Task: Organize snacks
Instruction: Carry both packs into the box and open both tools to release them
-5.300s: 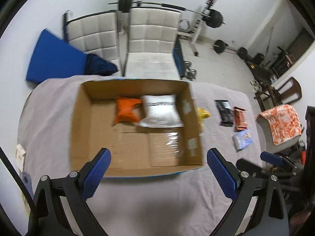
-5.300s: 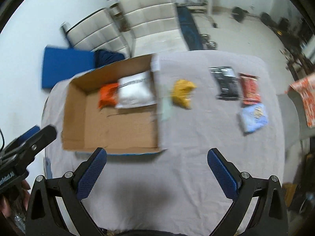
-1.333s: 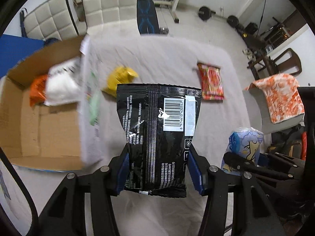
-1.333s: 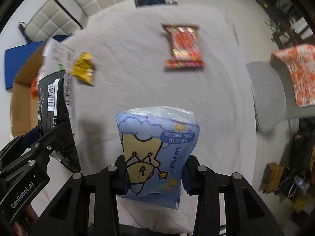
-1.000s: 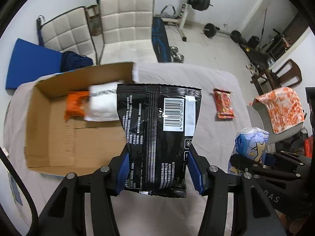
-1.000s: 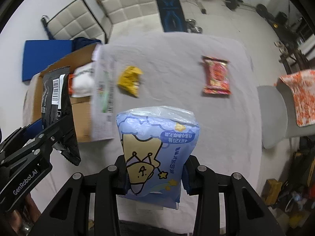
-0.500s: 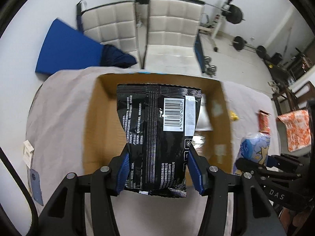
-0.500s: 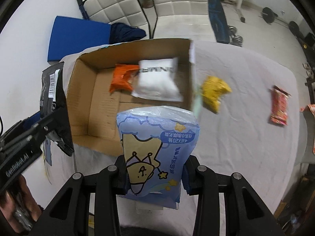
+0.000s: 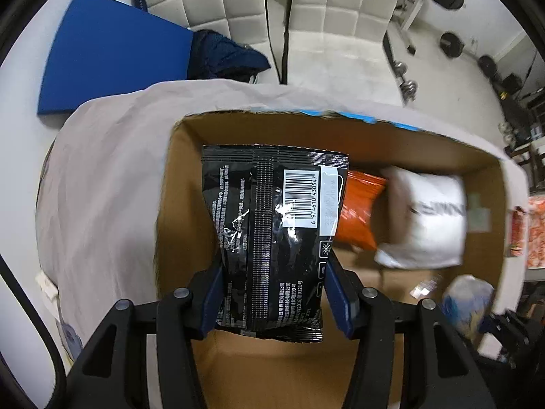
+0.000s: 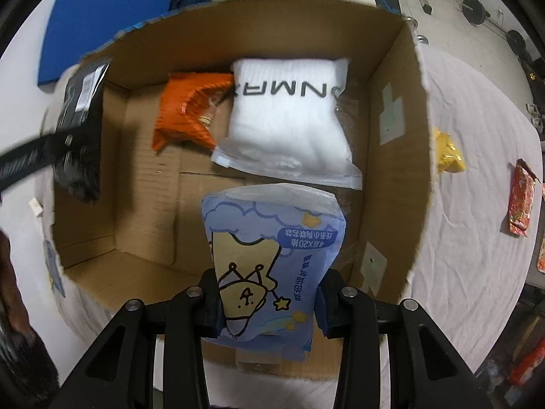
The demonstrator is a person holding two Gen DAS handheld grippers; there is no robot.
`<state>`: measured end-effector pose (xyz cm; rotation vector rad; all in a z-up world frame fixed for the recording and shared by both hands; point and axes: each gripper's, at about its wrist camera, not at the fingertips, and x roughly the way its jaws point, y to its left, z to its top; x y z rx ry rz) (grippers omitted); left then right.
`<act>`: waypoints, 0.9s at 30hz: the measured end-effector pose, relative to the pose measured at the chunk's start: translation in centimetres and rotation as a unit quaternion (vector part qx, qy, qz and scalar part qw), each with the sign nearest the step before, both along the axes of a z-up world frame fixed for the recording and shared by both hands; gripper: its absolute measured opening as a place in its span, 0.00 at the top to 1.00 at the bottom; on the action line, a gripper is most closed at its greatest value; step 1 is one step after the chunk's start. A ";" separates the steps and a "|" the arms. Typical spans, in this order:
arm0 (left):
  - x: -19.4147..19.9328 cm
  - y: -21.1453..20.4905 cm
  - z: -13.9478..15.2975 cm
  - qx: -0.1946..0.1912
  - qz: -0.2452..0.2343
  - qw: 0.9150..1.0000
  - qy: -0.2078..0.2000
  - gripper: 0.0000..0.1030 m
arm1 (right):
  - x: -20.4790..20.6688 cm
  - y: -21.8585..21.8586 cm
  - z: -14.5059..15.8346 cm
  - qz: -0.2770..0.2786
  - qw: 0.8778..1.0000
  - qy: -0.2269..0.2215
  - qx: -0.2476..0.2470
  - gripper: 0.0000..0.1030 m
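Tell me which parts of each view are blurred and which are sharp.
Left wrist view: the black packet in the left claw is sharp; the white pack, box far edge and blue pack are smeared. Right wrist view: the blue pack and right claw are sharp; the black packet is blurred; fisheye bends the box rim.

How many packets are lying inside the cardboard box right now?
2: the orange packet and the white pack beside it, both at the far end of the cardboard box. Anything beneath the two held packets would be hidden.
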<state>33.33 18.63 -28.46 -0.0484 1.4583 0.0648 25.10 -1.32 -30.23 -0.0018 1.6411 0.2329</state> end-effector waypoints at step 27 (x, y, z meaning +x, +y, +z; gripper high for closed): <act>3.1 0.1 -6.9 -0.027 0.004 0.996 0.082 0.48 | 0.4 1.9 -7.3 -0.002 0.999 0.033 -0.019 0.34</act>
